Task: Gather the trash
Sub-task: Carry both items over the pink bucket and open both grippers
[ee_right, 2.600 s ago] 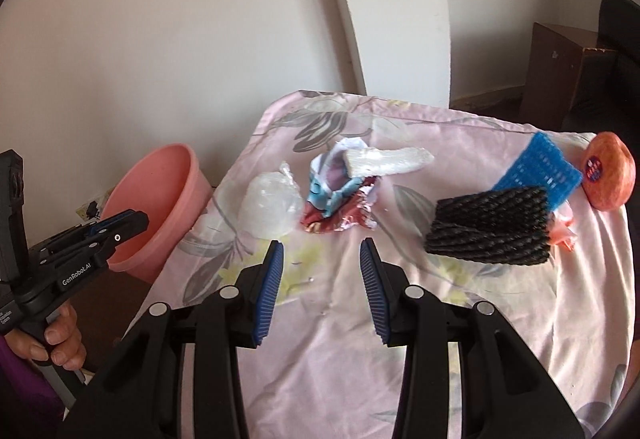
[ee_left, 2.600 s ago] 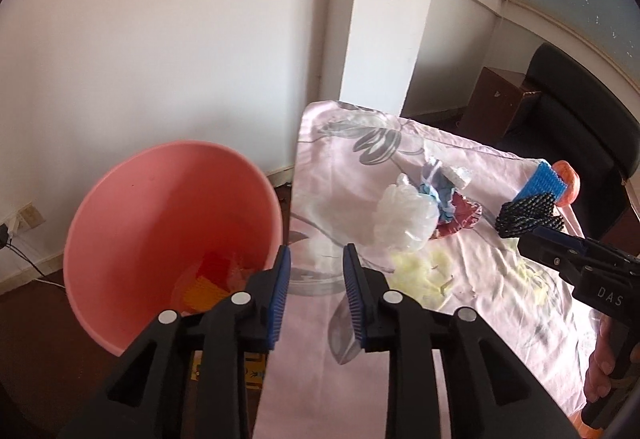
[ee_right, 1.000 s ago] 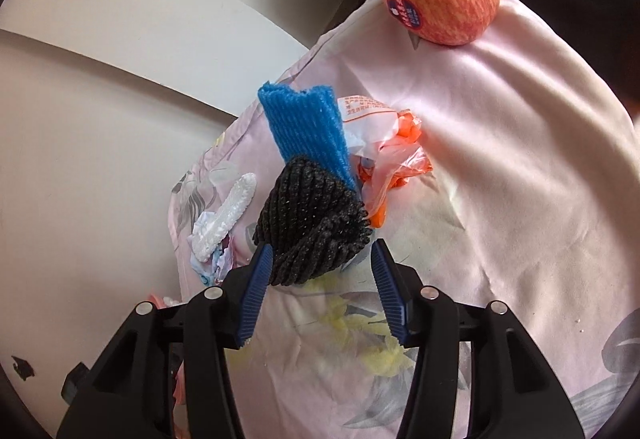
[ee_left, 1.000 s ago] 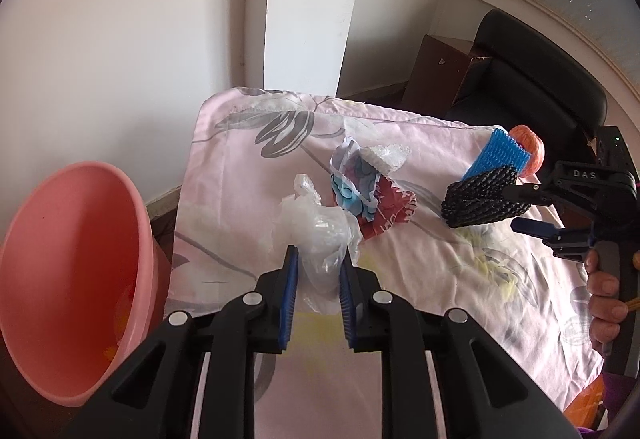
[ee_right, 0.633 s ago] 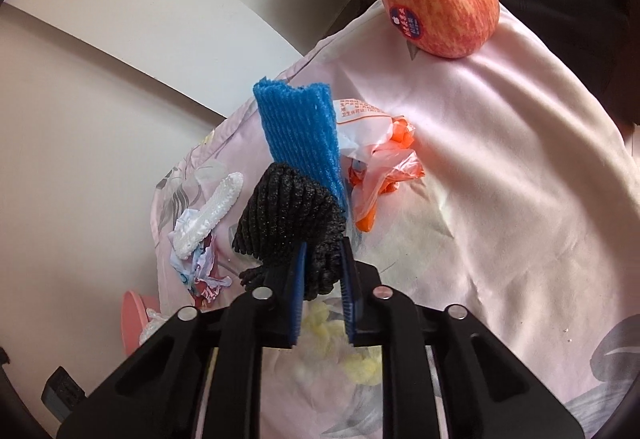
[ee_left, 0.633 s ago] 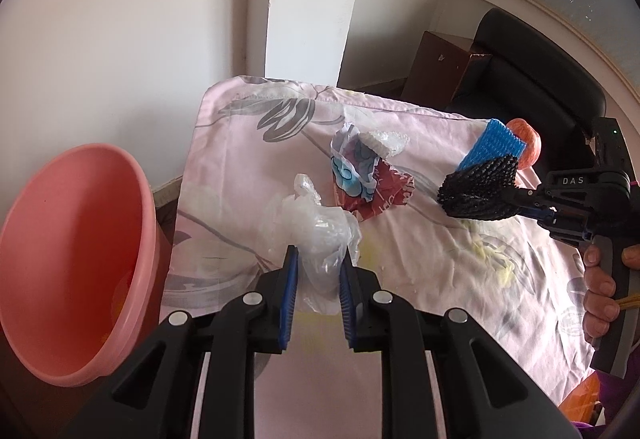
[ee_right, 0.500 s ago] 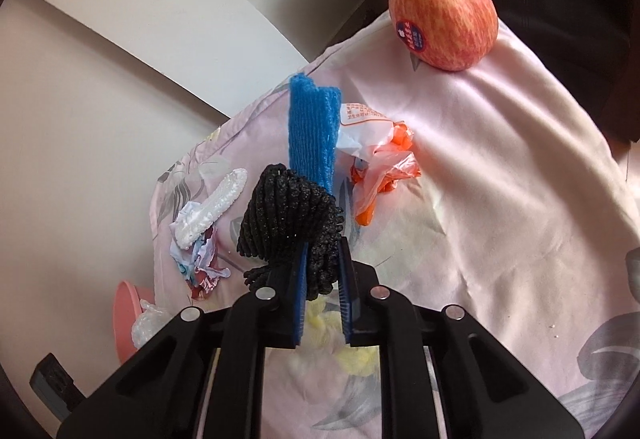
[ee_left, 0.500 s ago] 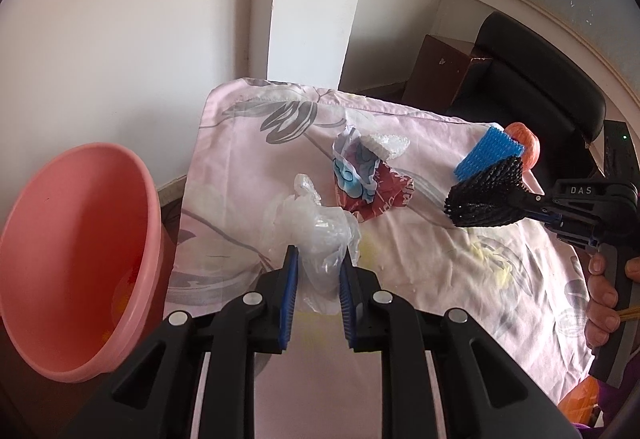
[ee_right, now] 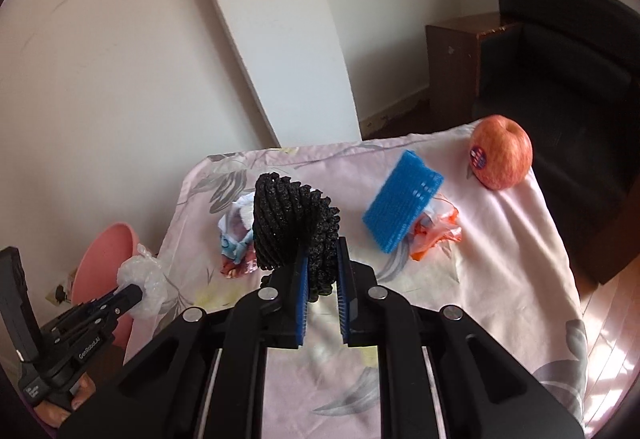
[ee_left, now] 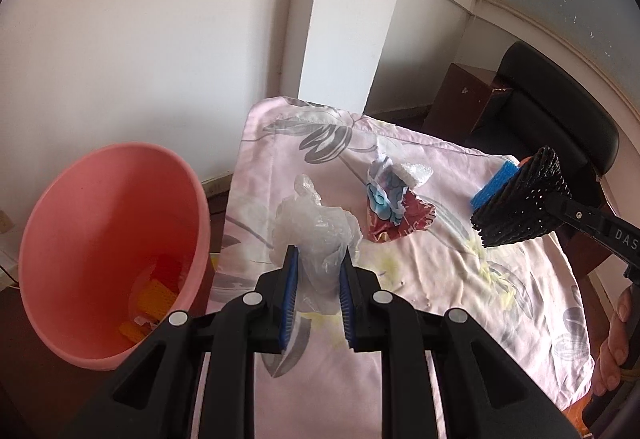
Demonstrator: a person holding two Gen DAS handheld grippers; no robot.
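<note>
1. Left gripper [ee_left: 318,293] pinches the crumpled clear plastic bag [ee_left: 316,231] between its jaws.
2. Right gripper [ee_right: 322,271] clamps the black foam fruit net [ee_right: 292,223].
3. Carrying step; next, release both over the pink plastic bucket [ee_left: 108,239], left of the jaws.

The right gripper [ee_right: 321,271] has its blue pads pressed on the black foam net [ee_right: 294,223], which stands up above the pink flowered cloth [ee_right: 480,279]. Behind it lie crumpled wrappers [ee_right: 236,243]. To the right, a blue foam net [ee_right: 402,201] rests tilted on an orange and white plastic bag [ee_right: 438,233]. An apple [ee_right: 502,153] with a sticker sits near the far right corner. At the left, the left gripper [ee_right: 128,293] holds a clear plastic bag [ee_right: 144,277] in front of the pink bucket [ee_right: 104,255].
</note>
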